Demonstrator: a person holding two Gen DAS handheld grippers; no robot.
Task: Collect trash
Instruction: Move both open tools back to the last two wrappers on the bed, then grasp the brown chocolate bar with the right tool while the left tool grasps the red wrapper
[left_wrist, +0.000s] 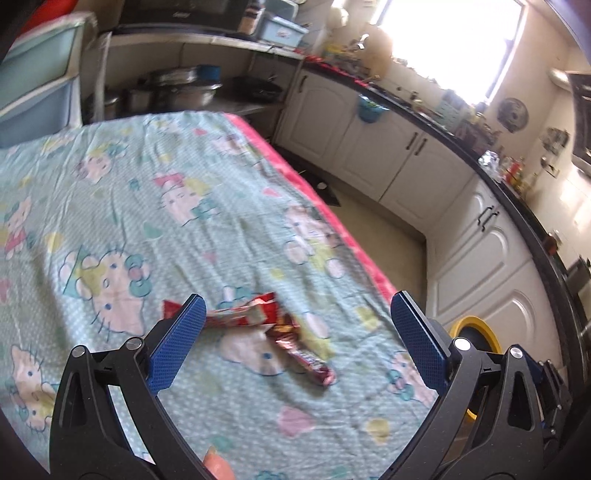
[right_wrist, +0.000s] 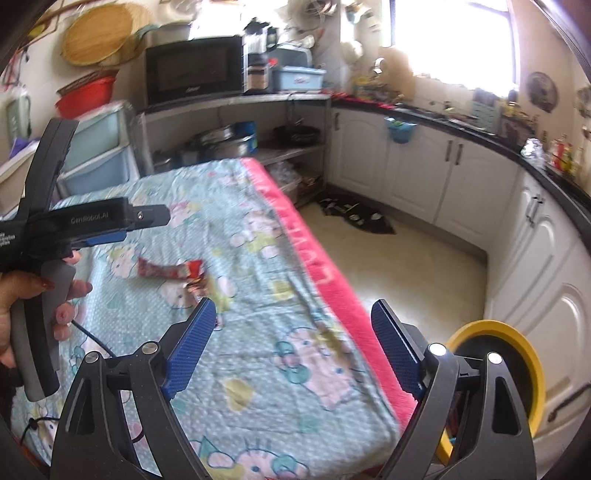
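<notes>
We are hovering over a tabletop (left_wrist: 110, 192) draped in a pale blue cartoon-cat cloth with a pink border, in a kitchen lined with white cabinets (left_wrist: 424, 166). Our left tool (left_wrist: 297, 325) is standing wide open with nothing between its blue textured pads, and two pieces of trash are lying on the cloth just beyond it: a crumpled red snack wrapper (left_wrist: 240, 314) at about eleven o'clock from the tool's centre, and a dark red foil candy wrapper (left_wrist: 306, 354) at about five o'clock, the two overlapping at one end. Our right tool (right_wrist: 293, 325) is likewise gaping empty near the tabletop's pink edge, the same wrappers (right_wrist: 173, 271) lying off at ten o'clock. A round bin with a yellow rim (right_wrist: 517, 354) is sitting below the tabletop at three o'clock.
</notes>
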